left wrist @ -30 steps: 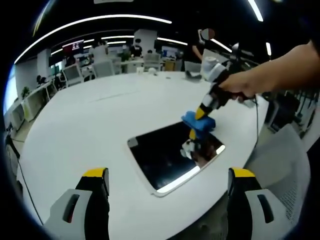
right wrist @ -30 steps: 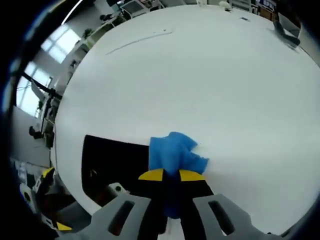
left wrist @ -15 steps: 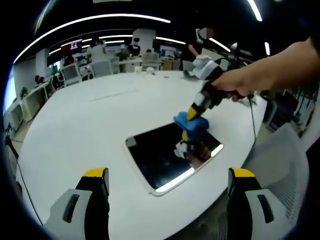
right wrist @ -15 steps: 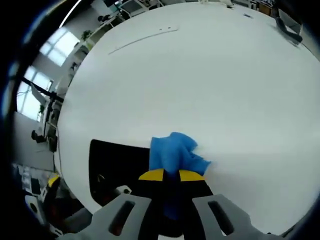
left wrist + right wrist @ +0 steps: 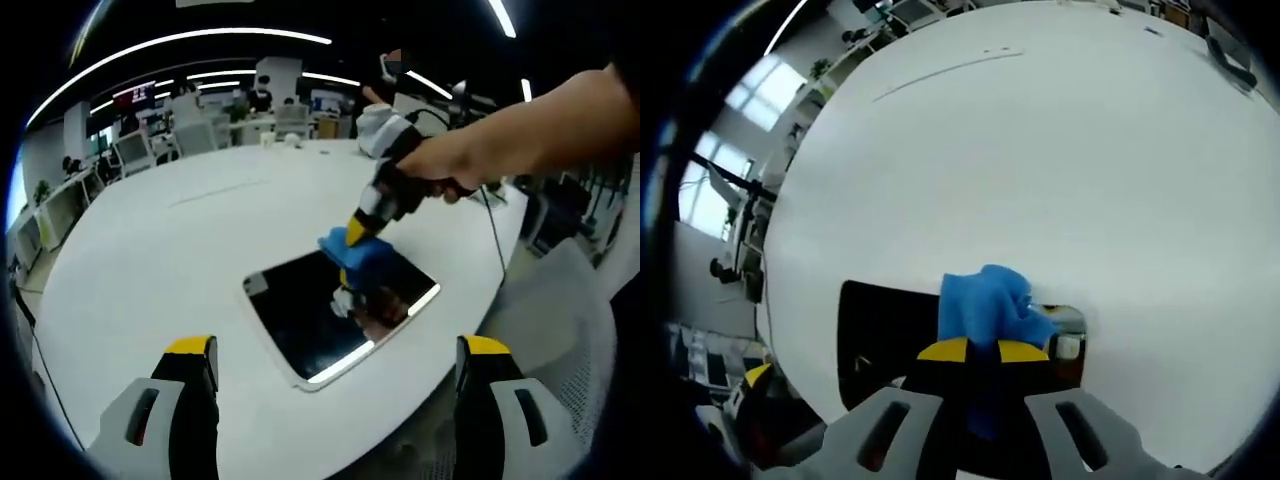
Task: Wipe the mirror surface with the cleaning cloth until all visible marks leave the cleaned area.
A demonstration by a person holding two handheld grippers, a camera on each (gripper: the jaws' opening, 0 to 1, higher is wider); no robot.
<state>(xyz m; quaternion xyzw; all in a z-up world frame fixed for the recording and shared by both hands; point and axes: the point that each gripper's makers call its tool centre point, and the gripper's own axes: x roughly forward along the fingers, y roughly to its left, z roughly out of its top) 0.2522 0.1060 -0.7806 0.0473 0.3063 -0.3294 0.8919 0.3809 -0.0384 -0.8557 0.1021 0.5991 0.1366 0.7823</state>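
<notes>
Since the earlier frame, your right gripper (image 5: 352,232), clamping the blue cloth (image 5: 985,305), is sliding farther onto the mirror (image 5: 335,312); your left gripper (image 5: 335,415) is hanging wide open.

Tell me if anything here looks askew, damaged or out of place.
Nothing stands out. The mirror lies flat on the white table, at an angle to its near edge, with no cracks visible. The right tongs are shut on the blue cloth, which is pressed on the mirror. The left tongs are open and empty.
</notes>
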